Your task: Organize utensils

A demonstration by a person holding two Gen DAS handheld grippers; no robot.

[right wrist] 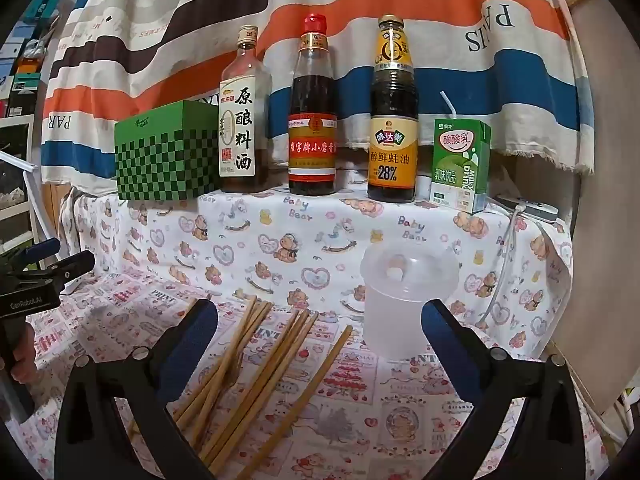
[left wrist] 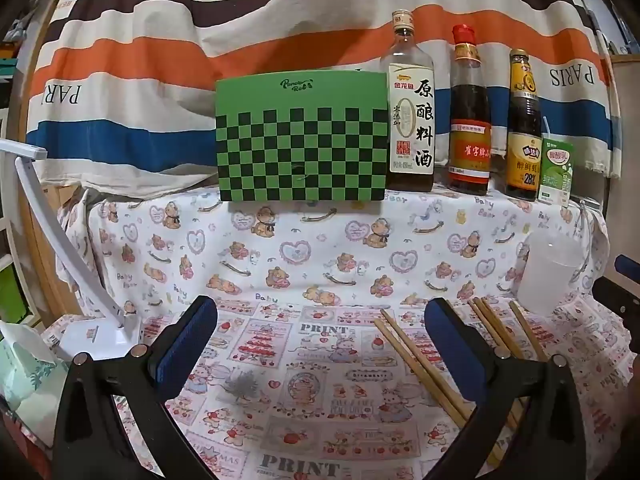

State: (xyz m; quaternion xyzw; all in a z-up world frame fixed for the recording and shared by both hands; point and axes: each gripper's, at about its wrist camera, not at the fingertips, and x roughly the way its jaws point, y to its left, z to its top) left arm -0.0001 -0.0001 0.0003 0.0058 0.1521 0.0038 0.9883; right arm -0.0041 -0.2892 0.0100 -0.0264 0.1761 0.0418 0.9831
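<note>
Chopsticks (right wrist: 256, 364), long tan wooden ones, all lie beside the empty translucent plastic cup (right wrist: 408, 300); both hand-held grippers (left wrist: 320, 344) (right wrist: 320, 344) gape apart, holding nothing.

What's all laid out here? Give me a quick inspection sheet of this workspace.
Surface: table under cartoon-print cloth.
Job's things: loose wooden chopsticks lying flat; translucent cup upright beside them, apart.
Clutter: green checkered box, three sauce bottles, milk drink carton, white desk lamp.
Grippers: left hand-held gripper and right hand-held gripper both open, holding nothing.
Cables: white cord at right edge.
Surroundings: striped sheet hung behind.
</note>
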